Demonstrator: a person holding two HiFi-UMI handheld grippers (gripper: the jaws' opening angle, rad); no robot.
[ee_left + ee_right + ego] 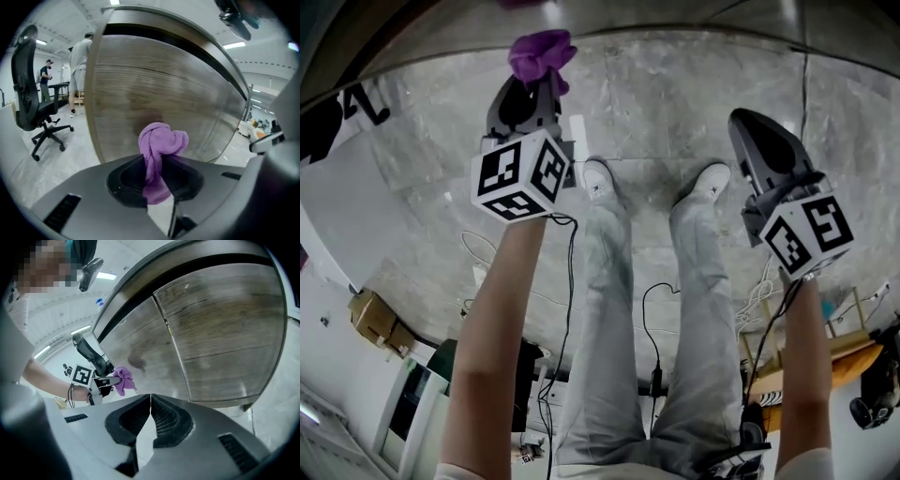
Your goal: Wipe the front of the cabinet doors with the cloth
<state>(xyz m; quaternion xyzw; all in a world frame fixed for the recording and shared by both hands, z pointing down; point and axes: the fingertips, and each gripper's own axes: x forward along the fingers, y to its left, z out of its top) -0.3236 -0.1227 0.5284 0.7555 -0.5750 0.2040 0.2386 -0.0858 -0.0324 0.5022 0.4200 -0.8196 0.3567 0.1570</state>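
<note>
**Jaws pinching the cloth (161, 140), cabinet door (154, 84) dead ahead**

The left gripper (154, 176) is holding it bunched and pointing straight at the door, close, contact unclear. The right gripper (150, 404) is hanging farther off, jaws pressed together, empty.

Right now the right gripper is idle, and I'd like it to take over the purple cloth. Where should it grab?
Probably the bunched knob of the cloth that sticks out past the left gripper, whose jaws are shut on its tail. Bring the right gripper, now shut and empty, in from the side, since the cabinet door stands close ahead.
</note>
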